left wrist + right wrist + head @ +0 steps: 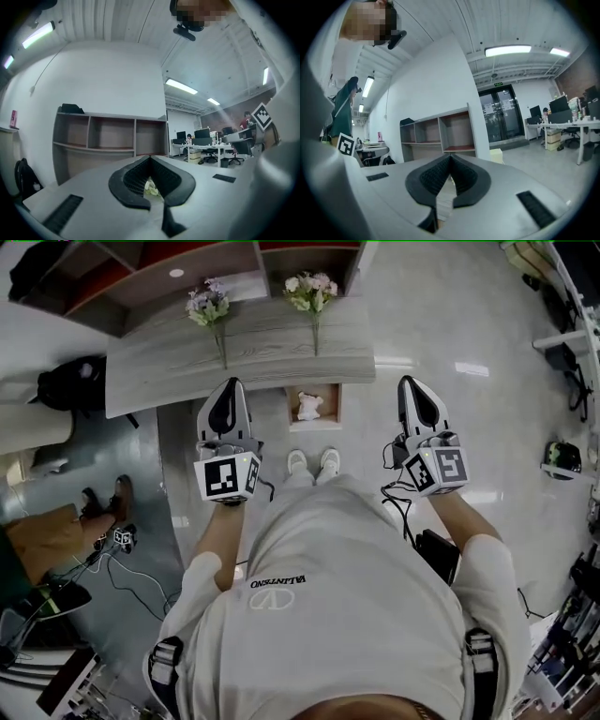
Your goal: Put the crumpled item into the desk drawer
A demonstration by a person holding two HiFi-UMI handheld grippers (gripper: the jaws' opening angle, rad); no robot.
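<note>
- Crumpled item (308, 406): white wad lying inside the open drawer (314, 427), centre of the head view, just under the counter (262, 343) edge. Neither gripper touches it.
- Left gripper (229, 386): jaws fully together, held up left of the drawer. In its own view a pale scrap shows in the slot behind the tips (150, 159); can't tell what it is, prob. background.
- Right gripper (411, 382): jaws together at the tips too (450, 157), nothing pinched, held right of the drawer and well apart from it.
- Judged step: item looks delivered, so what's left is likely shutting the drawer.
- How to do it well: keep the jaws closed and use the tips as a blunt pusher on the drawer front, near its middle so it slides square w/o racking.
- First check the wad sits below the rim; if it rides up, it could jam under the counter.
- Push slow and straight; the two flower vases (208, 307) up top could tip if the counter gets bumped.
</note>
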